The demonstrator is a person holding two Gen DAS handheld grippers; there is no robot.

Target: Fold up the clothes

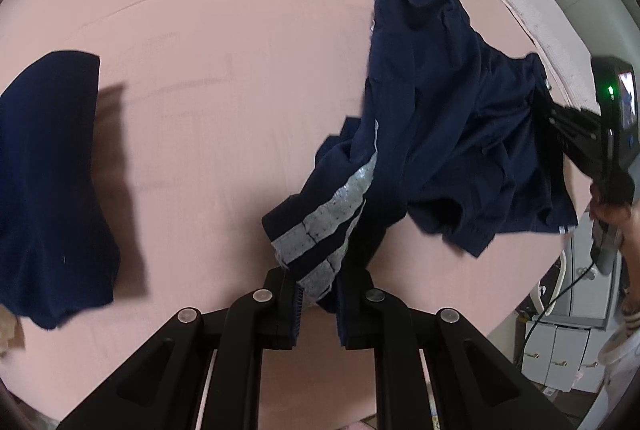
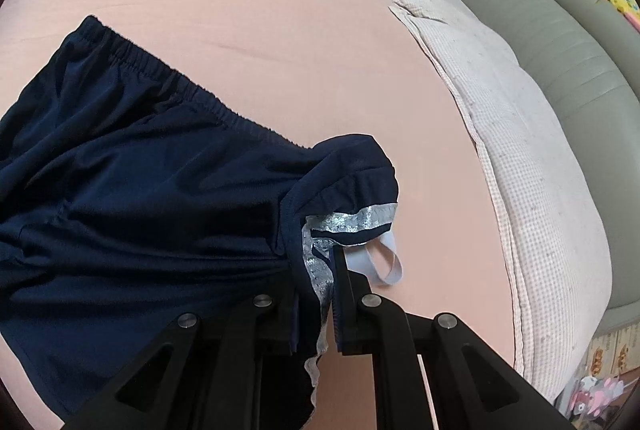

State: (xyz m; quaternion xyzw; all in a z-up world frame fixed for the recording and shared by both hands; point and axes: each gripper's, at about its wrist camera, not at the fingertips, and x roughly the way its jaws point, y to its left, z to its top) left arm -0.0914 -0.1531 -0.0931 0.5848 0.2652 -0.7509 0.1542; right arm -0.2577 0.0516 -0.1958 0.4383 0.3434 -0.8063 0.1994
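Navy shorts (image 1: pixel 432 134) hang stretched between the left gripper (image 1: pixel 318 304) and right gripper (image 2: pixel 334 304), jaws of both pinched tight on striped hems over the pink bed (image 1: pixel 224 42); keep tension even while lowering flat.

No text, label, brand or number can be read in either view — the navy shorts (image 1: pixel 432 134) carry only plain silver-grey stripes, with no lettering on them. At about three o'clock in the left wrist view the device (image 1: pixel 612 118) on the other gripper shows a small green light and a lit screen, too small and blurred to read — the printed box (image 2: pixel 612 354) at about four o'clock in the right wrist view shows pictures only, nothing legible
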